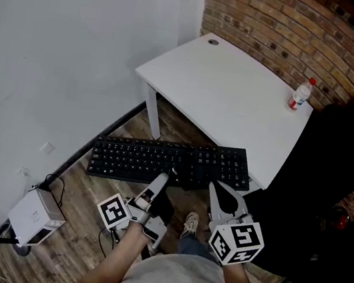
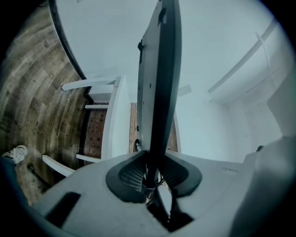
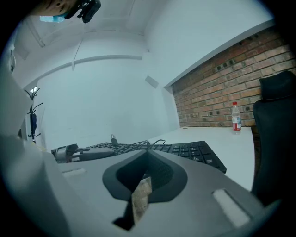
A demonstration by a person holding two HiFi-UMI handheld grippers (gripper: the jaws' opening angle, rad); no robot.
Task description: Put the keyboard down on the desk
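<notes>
A black keyboard (image 1: 160, 161) hangs level in the air just in front of the white desk (image 1: 226, 92), over the wooden floor. My left gripper (image 1: 170, 172) is shut on the middle of its near edge. In the left gripper view the keyboard (image 2: 159, 83) runs edge-on straight out from between the closed pads of the left gripper (image 2: 149, 162). My right gripper (image 1: 212, 187) sits at the near edge further right, jaws together and its tip against the keyboard. The right gripper view has the right gripper (image 3: 147, 152) shut with only a paper scrap between its pads, the keyboard (image 3: 194, 150) and its looped cable beyond.
A small bottle with a red cap (image 1: 300, 94) stands at the desk's far right by the brick wall. A black office chair (image 1: 340, 180) stands close on the right. A white box (image 1: 35, 215) with cables lies on the floor at the left by the wall.
</notes>
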